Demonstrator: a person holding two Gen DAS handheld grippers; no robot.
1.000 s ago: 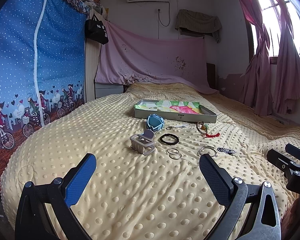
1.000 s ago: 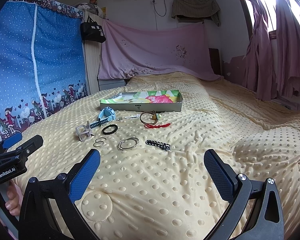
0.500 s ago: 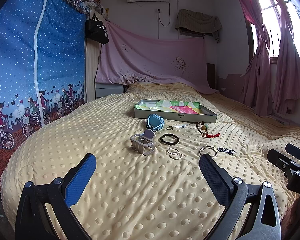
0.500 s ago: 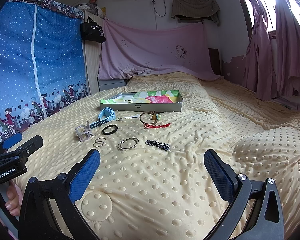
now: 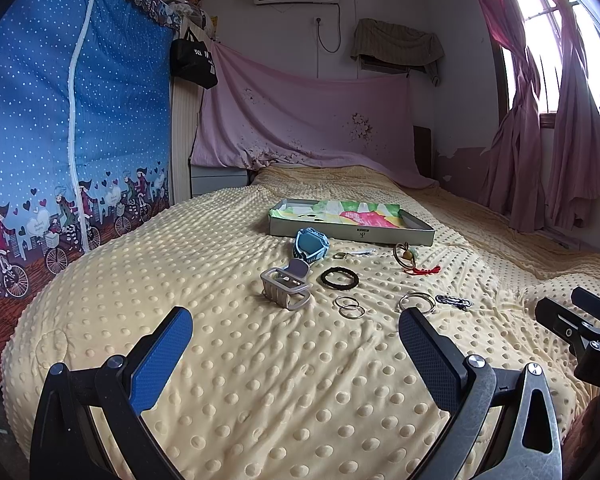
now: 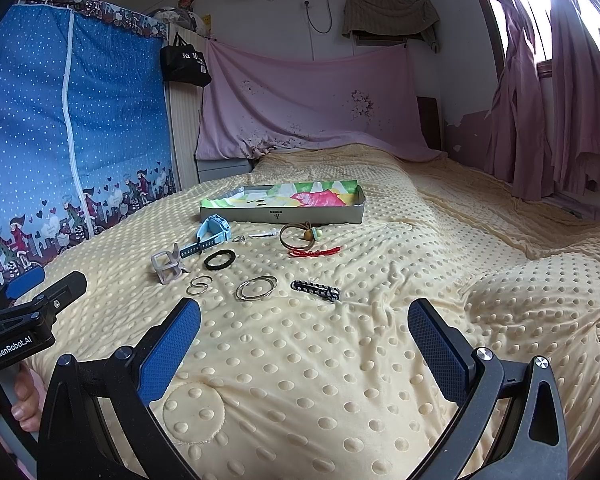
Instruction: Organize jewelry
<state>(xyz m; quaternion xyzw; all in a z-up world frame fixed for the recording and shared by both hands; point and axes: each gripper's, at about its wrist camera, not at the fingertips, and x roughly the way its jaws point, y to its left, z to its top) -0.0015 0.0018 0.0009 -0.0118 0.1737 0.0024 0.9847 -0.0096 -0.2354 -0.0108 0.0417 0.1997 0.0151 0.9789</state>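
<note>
Both grippers hover above the near end of a bed covered by a yellow dotted blanket (image 5: 228, 360), each with its blue-padded fingers spread wide and holding nothing: the left gripper (image 5: 296, 340) and the right gripper (image 6: 304, 332). The jewelry lies scattered mid-bed, apart from both. Toward the head of the bed sits a shallow box (image 6: 284, 215) with a colourful lining; what it holds is hard to make out. Just in front of it lie a blue watch (image 6: 212, 233), a grey hair claw (image 6: 165, 267), a black ring-shaped band (image 6: 219, 259), two small thin rings (image 6: 198, 285), larger silver bangles (image 6: 257, 288), a dark braided strap (image 6: 315, 290), a brown cord bracelet with a bead (image 6: 298, 236) and a red cord (image 6: 315, 253). A small ring and a pale sliver beside the watch are too small to tell. In the right wrist view a hand (image 6: 20, 404) grips the left gripper's handle, cut off by the frame's edge.
</note>
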